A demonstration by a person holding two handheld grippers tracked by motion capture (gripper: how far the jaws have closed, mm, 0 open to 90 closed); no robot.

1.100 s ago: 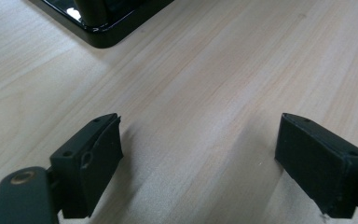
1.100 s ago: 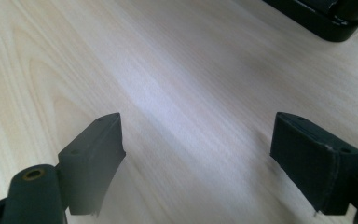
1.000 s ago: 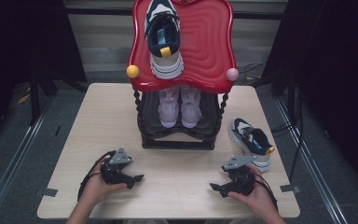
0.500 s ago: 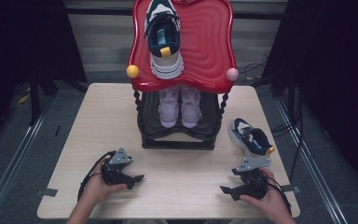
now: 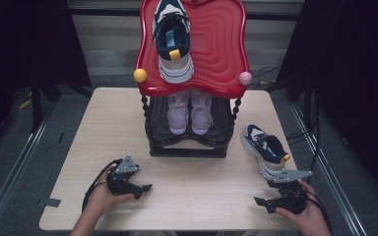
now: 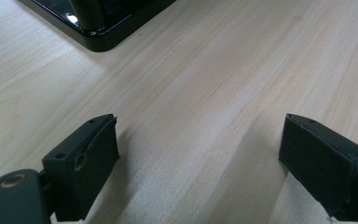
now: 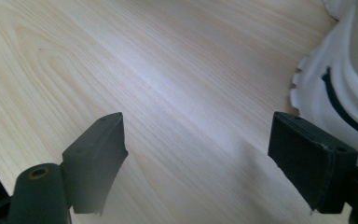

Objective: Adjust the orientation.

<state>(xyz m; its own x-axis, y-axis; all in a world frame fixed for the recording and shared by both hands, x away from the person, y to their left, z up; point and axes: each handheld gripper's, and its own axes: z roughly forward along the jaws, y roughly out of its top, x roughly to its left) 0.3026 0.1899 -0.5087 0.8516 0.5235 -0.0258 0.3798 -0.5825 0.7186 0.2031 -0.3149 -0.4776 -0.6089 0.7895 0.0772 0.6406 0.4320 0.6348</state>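
Note:
A navy and white sneaker (image 5: 267,150) lies on the table to the right of the shoe rack (image 5: 189,142); its white sole (image 7: 342,88) fills the right edge of the right gripper view. My right gripper (image 5: 264,204) rests just in front of that sneaker, near the table's front edge. It is open, with bare wood between its fingers (image 7: 98,158). My left gripper (image 5: 142,191) sits at the front left, also open (image 6: 200,158) over bare wood, with the rack's black base (image 6: 98,32) ahead. A matching sneaker (image 5: 173,42) lies on the rack's red top.
A pair of pale pink shoes (image 5: 189,112) stands on the rack's lower black shelf. A yellow ball (image 5: 140,75) and a pink ball (image 5: 245,78) cap the red top's corners. The wooden table (image 5: 103,128) ends close behind both hands; cables trail off at right.
My right gripper has moved right and back toward the front edge, ending just in front of the sneaker on the table. The left gripper has stayed put.

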